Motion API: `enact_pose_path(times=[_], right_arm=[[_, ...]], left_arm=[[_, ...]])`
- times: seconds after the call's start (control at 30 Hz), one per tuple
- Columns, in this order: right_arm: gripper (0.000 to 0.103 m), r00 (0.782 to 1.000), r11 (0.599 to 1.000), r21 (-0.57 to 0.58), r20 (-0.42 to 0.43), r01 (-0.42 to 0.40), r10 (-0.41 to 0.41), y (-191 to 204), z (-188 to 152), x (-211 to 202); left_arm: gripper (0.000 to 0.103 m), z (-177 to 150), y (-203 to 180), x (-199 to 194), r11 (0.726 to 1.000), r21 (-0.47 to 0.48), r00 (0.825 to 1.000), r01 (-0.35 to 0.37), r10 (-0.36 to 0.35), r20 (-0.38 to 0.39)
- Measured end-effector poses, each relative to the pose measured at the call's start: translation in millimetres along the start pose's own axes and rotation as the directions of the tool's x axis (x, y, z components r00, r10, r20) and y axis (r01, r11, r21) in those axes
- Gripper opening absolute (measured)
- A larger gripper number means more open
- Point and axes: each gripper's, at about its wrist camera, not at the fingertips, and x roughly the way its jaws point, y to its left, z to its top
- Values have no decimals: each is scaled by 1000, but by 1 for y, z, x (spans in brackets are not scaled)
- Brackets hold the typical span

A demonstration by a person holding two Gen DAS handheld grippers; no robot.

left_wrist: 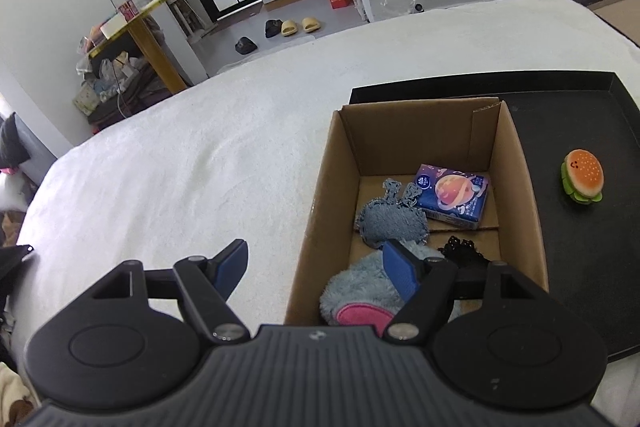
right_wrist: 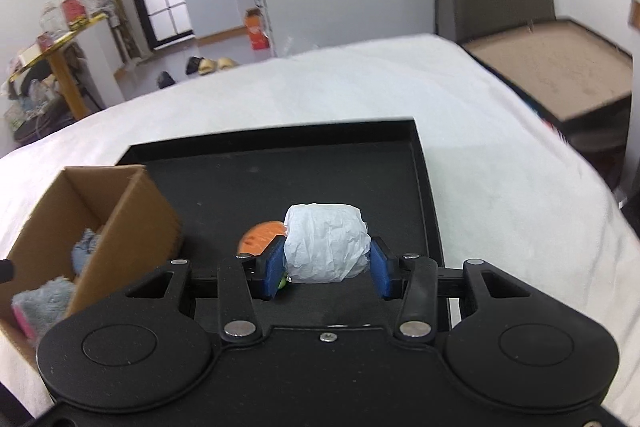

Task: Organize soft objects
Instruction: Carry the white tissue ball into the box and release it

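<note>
One cardboard box [left_wrist: 416,147] stands on one black tray [left_wrist: 580,99], holding four soft things — a blue pouch [left_wrist: 390,221], a tissue pack [left_wrist: 454,195], a fluffy blue plush [left_wrist: 360,297], a black scrunchie [left_wrist: 460,251]. One burger toy [left_wrist: 582,175] lies on the tray beside it. The right gripper [right_wrist: 326,263] has its fingers clamped on one white paper wad [right_wrist: 326,243]; the left gripper [left_wrist: 316,269] has its fingers spread, empty.

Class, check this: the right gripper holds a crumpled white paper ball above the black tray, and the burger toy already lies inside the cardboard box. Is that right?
Not quite. The burger toy lies on the black tray, beside the cardboard box, as the left wrist view shows. The right gripper does hold the crumpled white paper ball above the tray.
</note>
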Motion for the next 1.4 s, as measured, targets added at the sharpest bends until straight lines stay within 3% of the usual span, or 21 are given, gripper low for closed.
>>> enact_pose_path(times=[0.13,0.57,1.0,1.1,1.23,1.4], right_arm=[[43,995,995,2,-2,-96,96,8,5,-7],[43,984,972,-164,44,-165,174,55,12,-20],[43,954,933,-218,29,-285,298,87,19,-22],[43,945,919,-238,17,-314,327,97,22,-25],[43,933,902,-249,-19,-351,358,113,24,-24],[44,929,881,-304,-44,-363,367,140,17,-24]], left_arm=[[73,-3,6,3,999,-29,1000,30,-30,-6],[73,-7,19,8,991,-96,996,91,-89,23],[69,-16,39,20,968,-170,982,186,-182,41],[62,-19,45,22,955,-197,975,223,-218,47],[29,-24,57,30,928,-244,958,283,-285,26],[18,-31,68,32,908,-273,947,316,-319,37]])
